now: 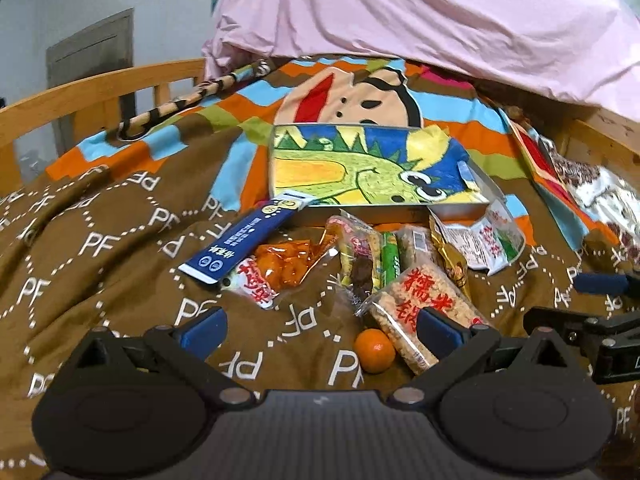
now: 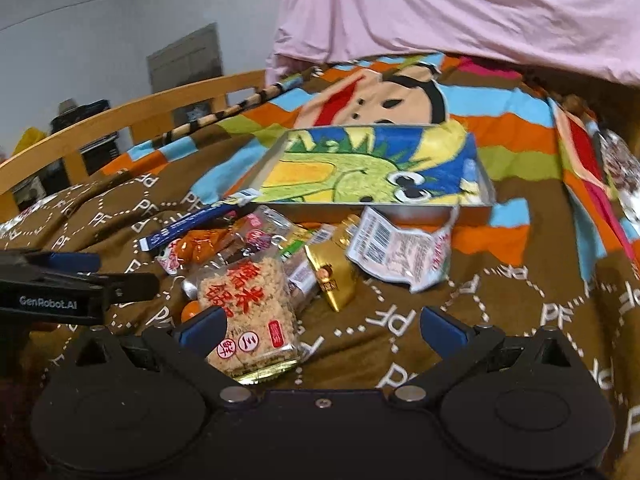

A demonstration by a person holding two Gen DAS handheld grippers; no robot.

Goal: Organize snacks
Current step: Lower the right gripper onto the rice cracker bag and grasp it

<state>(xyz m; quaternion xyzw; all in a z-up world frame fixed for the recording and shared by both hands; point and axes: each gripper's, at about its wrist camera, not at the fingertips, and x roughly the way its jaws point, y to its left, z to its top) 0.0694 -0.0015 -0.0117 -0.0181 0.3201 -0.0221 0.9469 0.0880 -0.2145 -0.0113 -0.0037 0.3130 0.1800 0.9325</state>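
Observation:
A heap of snacks lies on a brown blanket point(image 1: 100, 240) in front of a shallow metal tray point(image 1: 460, 210) lined with a dinosaur picture. In the heap are a blue stick pack point(image 1: 244, 238), an orange packet point(image 1: 280, 266), a rice-cracker pack with red characters point(image 1: 424, 304), a white packet point(image 1: 486, 242) and a small orange point(image 1: 374, 350). My left gripper point(image 1: 322, 330) is open just short of the orange. My right gripper point(image 2: 322, 330) is open too, its left finger beside the rice-cracker pack point(image 2: 248, 312). A gold packet point(image 2: 334, 276) and the white packet point(image 2: 400, 254) lie ahead of it, with the tray point(image 2: 472, 210) beyond.
A wooden bed rail point(image 1: 80, 92) runs along the left. Pink cloth point(image 1: 400, 8) hangs over the far end. More printed packaging point(image 1: 580, 184) lies at the right edge. In the left wrist view the right gripper's side point(image 1: 600, 332) shows at right; the left gripper's side point(image 2: 60, 292) shows in the other view.

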